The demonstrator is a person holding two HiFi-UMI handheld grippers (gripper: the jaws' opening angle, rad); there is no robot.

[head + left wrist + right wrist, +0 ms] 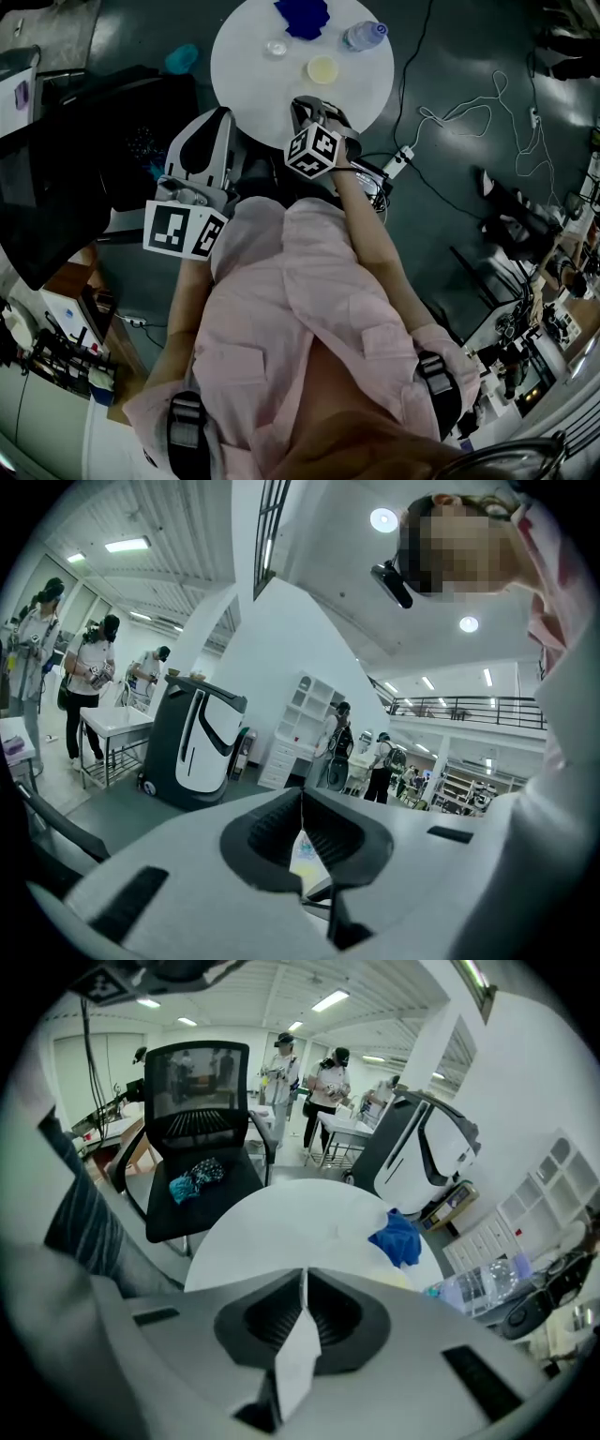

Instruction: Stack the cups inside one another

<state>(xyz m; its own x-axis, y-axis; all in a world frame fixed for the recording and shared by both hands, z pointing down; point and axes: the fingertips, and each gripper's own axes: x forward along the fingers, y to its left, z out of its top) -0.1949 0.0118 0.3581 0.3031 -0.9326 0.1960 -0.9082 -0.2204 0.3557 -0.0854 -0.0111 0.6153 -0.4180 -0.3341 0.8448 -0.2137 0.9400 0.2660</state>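
Stacking not begun: my left gripper (301,803) and right gripper (304,1283) were closed, empty. The next move likely needed jaws opened round the small clear plastic cup (276,48).

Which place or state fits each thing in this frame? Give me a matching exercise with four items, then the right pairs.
Things:
1. blue cloth
2. plastic bottle
3. yellow cup
4. right gripper

Places or states:
A. shut, nothing between the jaws
B. at the right rim of the white table in the head view
C. near the table's middle
D. at the table's far edge

Pairs: 1-D, 2-B, 3-C, 4-A
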